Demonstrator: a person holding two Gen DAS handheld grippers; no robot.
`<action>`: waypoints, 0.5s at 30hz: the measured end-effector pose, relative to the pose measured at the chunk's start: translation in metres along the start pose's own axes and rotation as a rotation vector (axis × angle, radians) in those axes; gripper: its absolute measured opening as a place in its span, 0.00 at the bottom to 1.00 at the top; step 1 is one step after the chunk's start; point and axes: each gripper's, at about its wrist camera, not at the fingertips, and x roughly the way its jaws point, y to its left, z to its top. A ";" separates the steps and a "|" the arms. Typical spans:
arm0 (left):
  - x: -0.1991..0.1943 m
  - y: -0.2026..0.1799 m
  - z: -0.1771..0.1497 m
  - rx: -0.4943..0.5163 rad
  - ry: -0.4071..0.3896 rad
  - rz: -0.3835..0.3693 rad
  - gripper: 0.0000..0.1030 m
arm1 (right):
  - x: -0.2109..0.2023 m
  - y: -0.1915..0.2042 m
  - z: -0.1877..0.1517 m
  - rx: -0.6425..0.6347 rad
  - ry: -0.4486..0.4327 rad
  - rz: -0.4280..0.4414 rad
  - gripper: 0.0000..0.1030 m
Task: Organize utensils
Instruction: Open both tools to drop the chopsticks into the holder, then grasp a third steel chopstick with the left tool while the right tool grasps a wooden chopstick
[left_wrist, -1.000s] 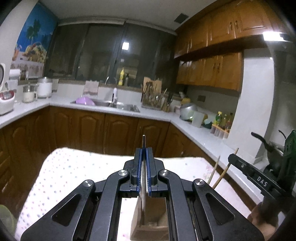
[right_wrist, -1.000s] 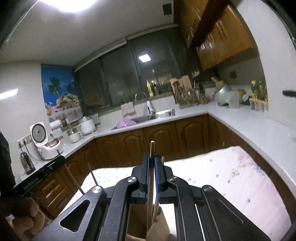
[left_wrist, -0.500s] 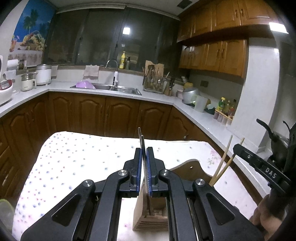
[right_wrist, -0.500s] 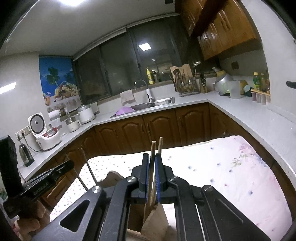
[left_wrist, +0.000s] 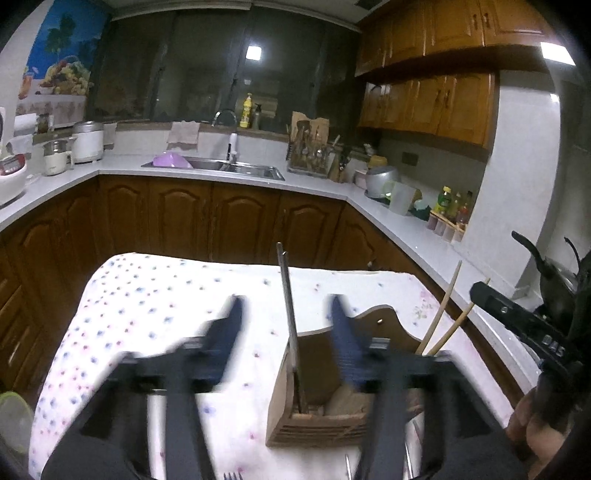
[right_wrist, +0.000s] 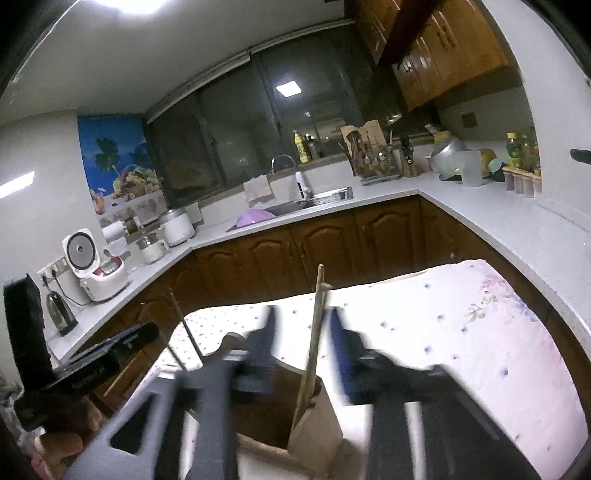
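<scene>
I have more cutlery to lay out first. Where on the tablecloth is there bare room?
Free: the dotted tablecloth left of and behind the wooden holder. Crowded: around the holder, where both grippers and the fork at the near edge sit.

a wooden utensil holder stands on the dotted tablecloth.

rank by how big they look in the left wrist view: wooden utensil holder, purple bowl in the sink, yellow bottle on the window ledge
1. wooden utensil holder, by far the largest, though it sits closest to the camera, which inflates it
2. purple bowl
3. yellow bottle, slightly smaller than the bowl in area; both are far off, so true sizes stay unsure
</scene>
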 end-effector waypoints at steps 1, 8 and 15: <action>-0.004 0.001 -0.001 -0.003 -0.004 0.003 0.58 | -0.004 0.000 -0.001 0.003 -0.008 0.005 0.52; -0.029 0.015 -0.017 -0.037 0.017 0.004 0.64 | -0.030 -0.007 -0.010 0.031 -0.017 0.020 0.65; -0.054 0.019 -0.043 -0.054 0.054 0.005 0.64 | -0.059 -0.011 -0.029 0.035 0.002 0.022 0.68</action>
